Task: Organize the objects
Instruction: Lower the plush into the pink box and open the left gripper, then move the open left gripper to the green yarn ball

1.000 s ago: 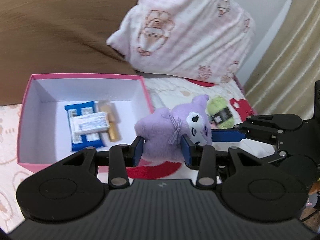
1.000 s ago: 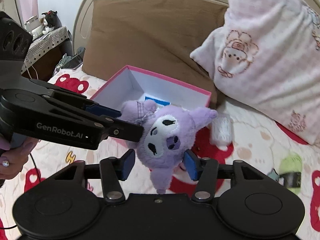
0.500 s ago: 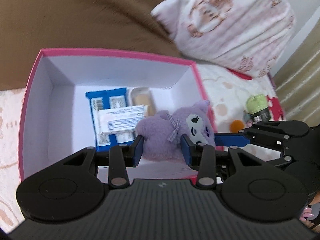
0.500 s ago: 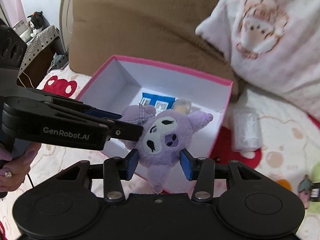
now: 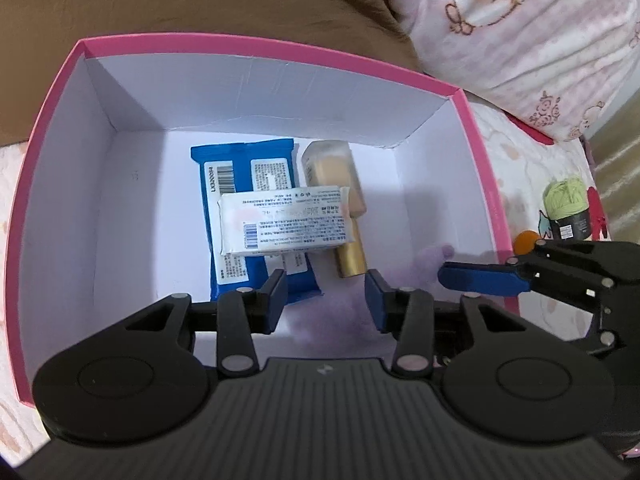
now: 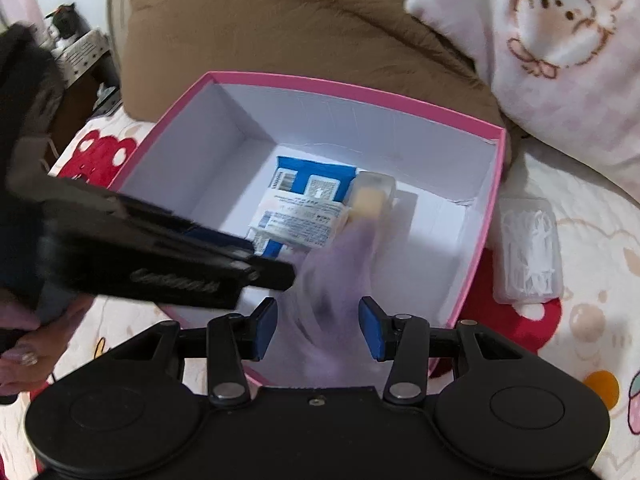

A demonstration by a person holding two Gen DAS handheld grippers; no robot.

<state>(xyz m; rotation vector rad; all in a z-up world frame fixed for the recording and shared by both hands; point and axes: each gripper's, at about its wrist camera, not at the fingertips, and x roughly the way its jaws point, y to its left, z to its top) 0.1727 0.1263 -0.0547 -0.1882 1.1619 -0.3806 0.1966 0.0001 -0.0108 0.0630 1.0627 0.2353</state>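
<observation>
The pink box (image 5: 280,46) with white walls lies open on the bed; it also shows in the right wrist view (image 6: 360,88). Inside lie a blue packet (image 5: 224,160), a white carton (image 5: 284,220) and a beige bottle with gold cap (image 5: 340,184). The purple plush (image 6: 336,280) is a motion-blurred streak between both grippers, over the box's near right part; in the left wrist view it is a faint purple blur (image 5: 404,272). My left gripper (image 5: 326,300) and right gripper (image 6: 318,332) both hang open over the box.
A brown pillow (image 6: 300,20) and a pink-white pillow (image 5: 520,32) lie behind the box. A clear case of white picks (image 6: 528,252) lies right of the box. A green yarn ball (image 5: 566,200) and an orange ball (image 5: 526,240) lie further right.
Both grippers have moved over the box and opened. The purple plush, held by both before, is loose and dropping as a blur into the box.
</observation>
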